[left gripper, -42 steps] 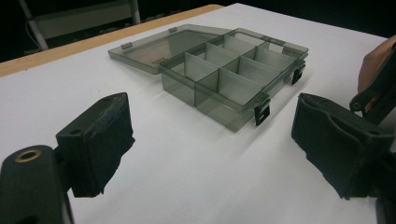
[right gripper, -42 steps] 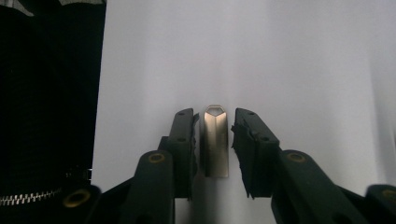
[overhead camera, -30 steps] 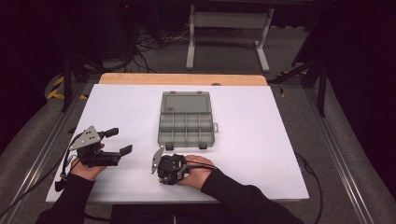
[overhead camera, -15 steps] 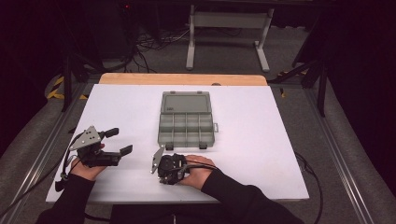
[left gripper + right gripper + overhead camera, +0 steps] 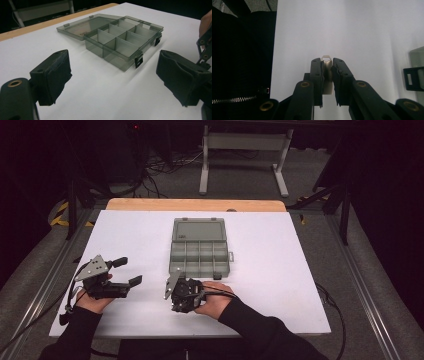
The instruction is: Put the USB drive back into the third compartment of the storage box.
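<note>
A smoky-grey compartment box [image 5: 199, 251] lies open in the middle of the white table, its lid [image 5: 199, 229] folded back flat; its several compartments look empty [image 5: 120, 37]. My left gripper [image 5: 128, 272] rests at the near left, aimed toward the box, jaws wide apart with nothing between them [image 5: 115, 82]. My right gripper [image 5: 175, 306] sits just in front of the box in the person's right hand. Its jaws [image 5: 327, 67] are pressed on a small flat metal piece [image 5: 326, 58] whose angled tip pokes out past the pads.
A black latch [image 5: 413, 78] on the box front shows at the right edge of the right gripper view. The person's dark zipped sleeve [image 5: 239, 75] lies along the near table edge. A wooden strip [image 5: 195, 204] borders the table's far side.
</note>
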`<state>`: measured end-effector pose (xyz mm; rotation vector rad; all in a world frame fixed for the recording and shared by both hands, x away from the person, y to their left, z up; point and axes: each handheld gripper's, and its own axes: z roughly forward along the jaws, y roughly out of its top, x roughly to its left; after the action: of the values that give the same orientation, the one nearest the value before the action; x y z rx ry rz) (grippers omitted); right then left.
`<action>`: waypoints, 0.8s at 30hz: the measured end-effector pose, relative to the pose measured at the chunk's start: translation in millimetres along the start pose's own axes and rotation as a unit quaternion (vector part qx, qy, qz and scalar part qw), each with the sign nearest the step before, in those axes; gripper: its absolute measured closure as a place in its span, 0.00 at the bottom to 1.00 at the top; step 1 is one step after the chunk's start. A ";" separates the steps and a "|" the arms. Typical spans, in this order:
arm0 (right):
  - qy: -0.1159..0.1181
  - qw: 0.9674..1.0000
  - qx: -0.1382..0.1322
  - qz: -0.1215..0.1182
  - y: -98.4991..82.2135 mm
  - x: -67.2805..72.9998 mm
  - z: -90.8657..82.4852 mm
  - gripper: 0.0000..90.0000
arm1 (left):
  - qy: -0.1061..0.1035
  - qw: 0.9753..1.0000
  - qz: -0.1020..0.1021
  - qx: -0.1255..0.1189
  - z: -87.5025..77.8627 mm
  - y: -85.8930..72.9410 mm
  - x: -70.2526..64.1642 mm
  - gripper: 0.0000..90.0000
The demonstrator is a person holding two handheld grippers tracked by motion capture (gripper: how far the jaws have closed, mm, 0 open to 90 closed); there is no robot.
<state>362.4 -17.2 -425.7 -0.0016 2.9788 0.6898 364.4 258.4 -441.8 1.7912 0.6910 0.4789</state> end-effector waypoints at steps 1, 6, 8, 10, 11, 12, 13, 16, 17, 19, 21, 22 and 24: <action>0.001 1.000 -0.002 -0.001 0.1 -0.9 -1.5 0.88 | 0.000 1.000 0.001 0.000 -0.1 0.1 0.2 0.15; -0.007 1.000 -0.010 0.005 -0.5 -5.4 -9.9 0.88 | 0.001 1.000 0.001 -0.001 -0.4 0.1 0.4 0.15; -0.010 1.000 -0.013 0.008 -1.1 -7.8 -14.4 0.88 | 0.000 1.000 0.000 0.000 -0.3 0.0 0.1 0.15; -0.012 1.000 -0.014 0.011 -1.5 -9.5 -17.8 0.88 | 0.001 1.000 0.000 0.000 -0.3 0.0 0.1 0.15; -0.016 1.000 -0.017 0.008 -1.6 -10.7 -19.5 0.88 | 0.001 1.000 0.000 0.000 -0.3 0.1 0.1 0.15; -0.021 1.000 -0.020 0.008 -1.8 -11.7 -21.3 0.88 | 0.001 1.000 0.000 0.000 -0.3 0.1 0.1 0.15; -0.019 1.000 -0.024 0.008 -2.1 -13.1 -23.5 0.88 | 0.001 1.000 0.000 0.000 -0.3 0.0 0.3 0.15; -0.027 0.999 -0.030 0.012 -3.1 -16.9 -29.4 0.88 | 0.001 1.000 0.001 0.000 -0.3 0.1 0.5 0.15; -0.029 0.999 -0.029 0.018 -3.7 -17.9 -31.7 0.88 | 0.001 1.000 0.000 0.000 -0.3 0.1 0.2 0.15; -0.032 0.999 -0.032 0.020 -4.7 -20.7 -35.4 0.88 | 0.001 1.000 0.000 0.000 -0.2 0.1 0.2 0.15; -0.032 0.999 -0.033 0.019 -5.3 -22.3 -37.5 0.88 | 0.001 1.000 0.001 0.000 -0.2 0.1 0.4 0.15; -0.041 0.998 -0.038 0.022 -5.7 -24.7 -41.8 0.88 | 0.000 1.000 0.000 0.000 -0.1 0.1 0.3 0.15; -0.043 0.998 -0.041 0.024 -6.0 -26.4 -45.5 0.88 | 0.001 1.000 0.001 0.000 -0.1 0.1 0.3 0.15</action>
<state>385.2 -43.0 -385.5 0.0933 2.8743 0.7959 364.5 258.7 -441.7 1.7928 0.6903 0.4815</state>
